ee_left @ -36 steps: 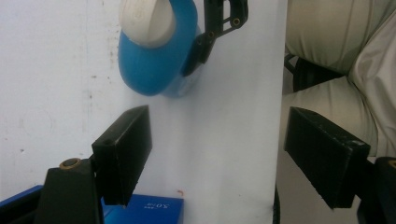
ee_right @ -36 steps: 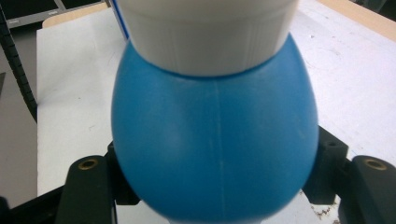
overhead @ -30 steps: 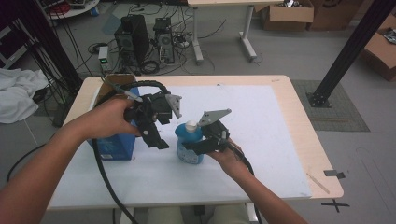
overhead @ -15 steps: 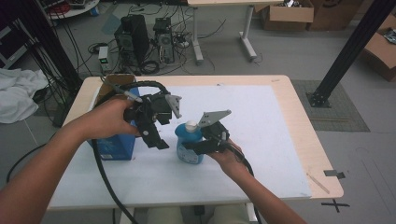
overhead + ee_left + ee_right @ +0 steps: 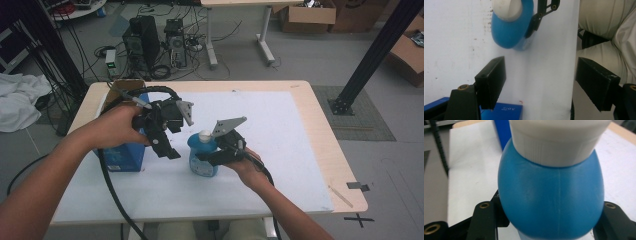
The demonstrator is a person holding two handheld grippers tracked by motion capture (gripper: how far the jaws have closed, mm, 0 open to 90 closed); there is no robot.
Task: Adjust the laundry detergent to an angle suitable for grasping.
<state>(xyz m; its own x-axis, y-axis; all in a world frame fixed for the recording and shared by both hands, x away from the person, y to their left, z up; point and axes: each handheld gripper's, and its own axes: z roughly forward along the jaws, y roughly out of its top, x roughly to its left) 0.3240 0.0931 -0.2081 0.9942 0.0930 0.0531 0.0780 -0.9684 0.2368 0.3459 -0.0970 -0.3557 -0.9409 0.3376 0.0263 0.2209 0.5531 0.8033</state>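
A blue bottle (image 5: 201, 167) with a white cap (image 5: 205, 135) stands on the white mat (image 5: 280, 150). My right gripper (image 5: 207, 158) is shut on its body from the right. In the right gripper view the bottle (image 5: 551, 195) sits between both jaws, with the cap (image 5: 559, 140) above. My left gripper (image 5: 167, 150) hovers open just left of the bottle, jaws pointing down. In the left gripper view its jaws stand wide apart (image 5: 539, 85) with nothing between them, and the bottle (image 5: 510, 30) lies beyond them.
A blue box (image 5: 122, 157) stands on the table's left side, under my left hand; its edge shows as the blue box (image 5: 506, 111) below the jaws. Cables trail off the table's front-left. The wooden table edge (image 5: 345, 165) runs along the right.
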